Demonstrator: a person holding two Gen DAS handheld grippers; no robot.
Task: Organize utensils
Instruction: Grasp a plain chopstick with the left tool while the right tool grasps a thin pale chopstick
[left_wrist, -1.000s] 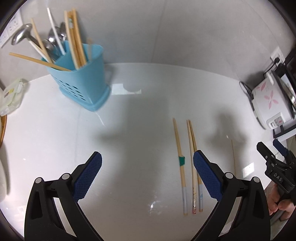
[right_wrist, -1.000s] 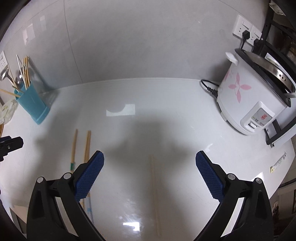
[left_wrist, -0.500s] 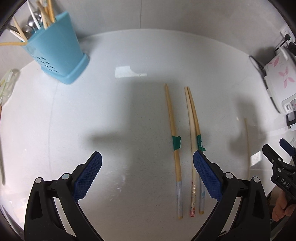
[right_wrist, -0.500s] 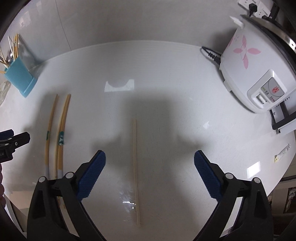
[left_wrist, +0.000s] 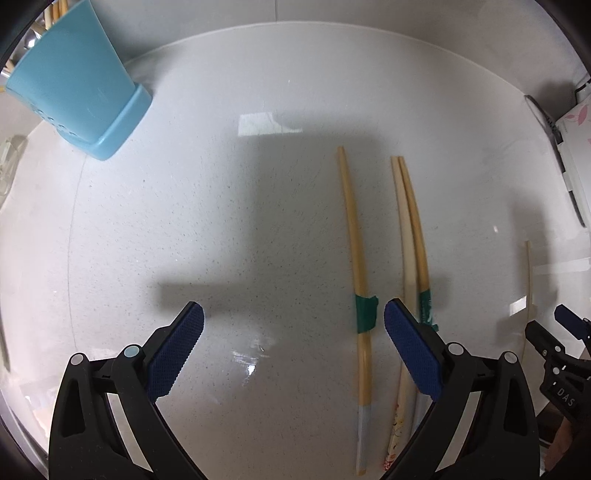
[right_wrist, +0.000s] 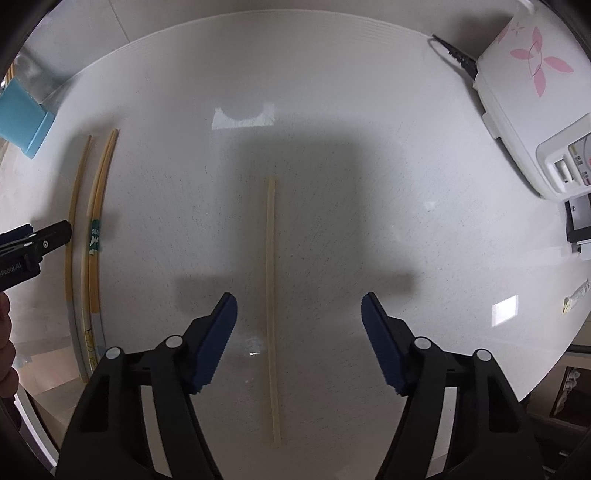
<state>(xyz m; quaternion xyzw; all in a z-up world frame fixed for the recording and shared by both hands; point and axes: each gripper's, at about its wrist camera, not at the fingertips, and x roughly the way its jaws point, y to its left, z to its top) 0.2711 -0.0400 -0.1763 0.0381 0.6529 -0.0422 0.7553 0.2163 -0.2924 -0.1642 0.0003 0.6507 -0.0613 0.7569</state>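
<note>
While both grippers were held low over the white counter (right_wrist: 369, 155), the deciding relation was seen most plainly in the right wrist view: the pale single chopstick (right_wrist: 271, 295) lay with its long axis running straight away from the camera, parallel to the fingers, and passed between the widely parted jaws of the right gripper (right_wrist: 299, 339), somewhat nearer the left-hand pad than the right. Nothing was held by that gripper. The left gripper (left_wrist: 293, 343) was likewise spread wide and empty, and its targets lay off to its right side rather than centred: a chopstick with a green tape band (left_wrist: 356, 266) was found just inside the right-hand pad, while the paired chopsticks (left_wrist: 410, 236), touching one another along much of their length, ran partly behind that pad. All the sticks were laid roughly parallel, their tips pointed toward the back wall. The blue utensil holder (left_wrist: 85, 88), already stocked with utensils, stood well apart at the far left, much nearer the left gripper. It was judged that the single stick was best placed for the right gripper, a sideways closure across its axis being all that was needed, whereas a shift rightward would be required of the left.
</note>
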